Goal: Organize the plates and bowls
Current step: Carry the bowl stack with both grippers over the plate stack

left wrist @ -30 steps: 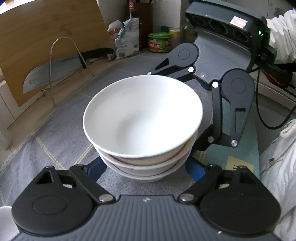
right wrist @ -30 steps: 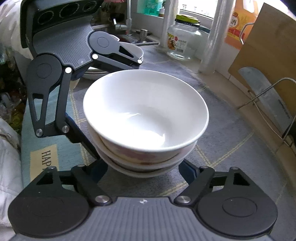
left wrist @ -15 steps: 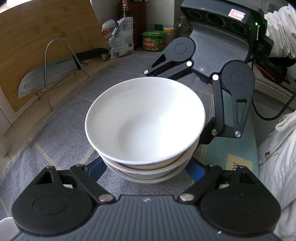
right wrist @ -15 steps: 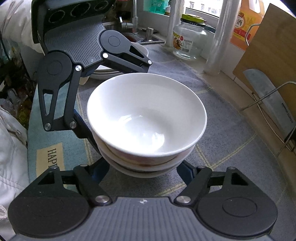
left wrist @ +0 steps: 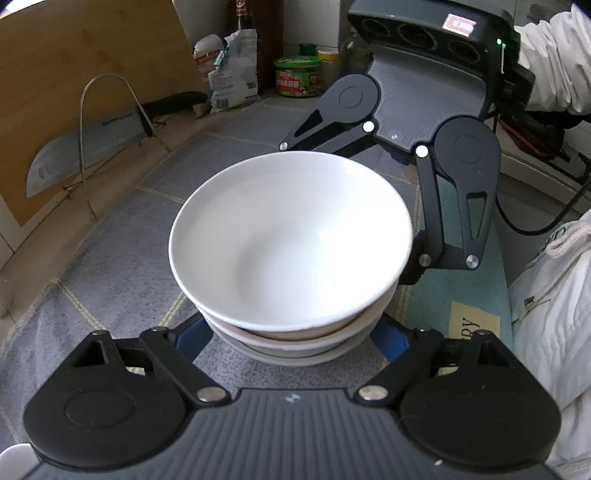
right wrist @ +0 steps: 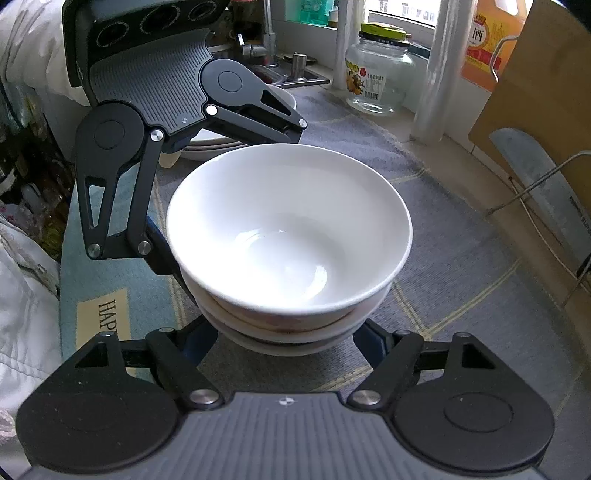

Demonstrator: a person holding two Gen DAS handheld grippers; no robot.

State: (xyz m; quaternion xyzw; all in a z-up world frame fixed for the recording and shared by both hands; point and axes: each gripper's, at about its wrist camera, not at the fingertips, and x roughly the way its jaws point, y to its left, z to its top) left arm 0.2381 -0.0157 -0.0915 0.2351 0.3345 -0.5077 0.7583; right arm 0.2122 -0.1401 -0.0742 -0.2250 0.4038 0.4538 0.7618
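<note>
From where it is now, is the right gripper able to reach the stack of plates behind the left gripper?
Probably not directly. The right gripper is spread wide around the bowl stack, and the left gripper stands between it and the plates.

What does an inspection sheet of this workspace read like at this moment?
Surface: grey mat with yellow lines, teal mat alongside.
Job's things: nested white bowls; plates behind left tongs.
Clutter: cleaver in wire rack, cutting board, glass jar, green-lidded tub, bag.
Grippers: left tongs and right tongs spread wide around the stack from opposite sides.
Cables: black cable.
Surroundings: sink tap, window ledge.
</note>
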